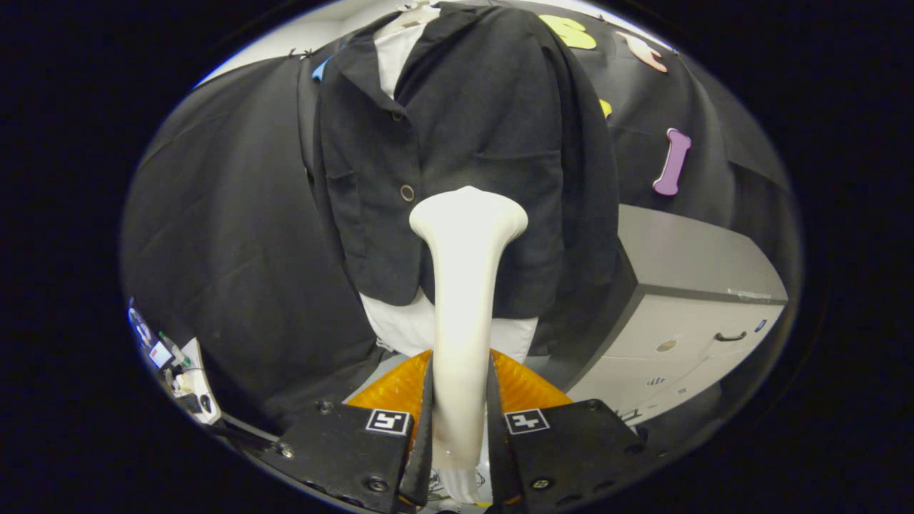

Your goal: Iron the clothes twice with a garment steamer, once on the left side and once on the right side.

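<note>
Gripper (pixel 460 414) clamping both fingers on garment steamer (pixel 464 285) handle, squeezing from either side. Flared white head (pixel 468 214) pointing up at black jacket (pixel 457 157), near lower front by button (pixel 407 193); contact unclear. Jacket hanging over white shirt (pixel 396 50), grey cabinet (pixel 685 300) beside. Risking slip in grip, likely snagging button or bunching fabric.

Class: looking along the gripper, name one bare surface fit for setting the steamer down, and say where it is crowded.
Free: the grey cabinet top, right of the black jacket. Crowded: the gripper is shut on the steamer, its head near the jacket front; clutter sits at the far left.
</note>
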Motion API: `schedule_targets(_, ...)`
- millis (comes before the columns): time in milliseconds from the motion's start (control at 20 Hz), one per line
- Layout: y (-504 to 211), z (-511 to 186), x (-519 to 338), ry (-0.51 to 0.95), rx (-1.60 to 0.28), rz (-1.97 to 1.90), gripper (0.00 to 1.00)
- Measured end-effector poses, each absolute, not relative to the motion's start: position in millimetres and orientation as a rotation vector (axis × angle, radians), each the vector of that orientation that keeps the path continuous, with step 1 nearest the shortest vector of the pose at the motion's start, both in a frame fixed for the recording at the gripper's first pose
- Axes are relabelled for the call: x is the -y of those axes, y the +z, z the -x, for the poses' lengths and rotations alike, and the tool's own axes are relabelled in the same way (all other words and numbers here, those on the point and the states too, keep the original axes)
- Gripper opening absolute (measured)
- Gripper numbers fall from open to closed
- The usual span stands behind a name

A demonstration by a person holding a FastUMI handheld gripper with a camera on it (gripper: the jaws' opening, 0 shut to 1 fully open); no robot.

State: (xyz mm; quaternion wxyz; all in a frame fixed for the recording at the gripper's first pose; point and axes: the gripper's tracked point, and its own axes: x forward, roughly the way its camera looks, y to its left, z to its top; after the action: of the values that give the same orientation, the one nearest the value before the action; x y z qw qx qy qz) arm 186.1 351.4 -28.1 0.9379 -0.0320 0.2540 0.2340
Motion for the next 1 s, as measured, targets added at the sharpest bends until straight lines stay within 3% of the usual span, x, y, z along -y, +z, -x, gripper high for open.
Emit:
schedule_targets(550,-30,-184,-354,0.481,-0.54,0.073,0.35)
schedule_targets(1000,77,-143,-396,0.582,-0.369,0.073,0.35)
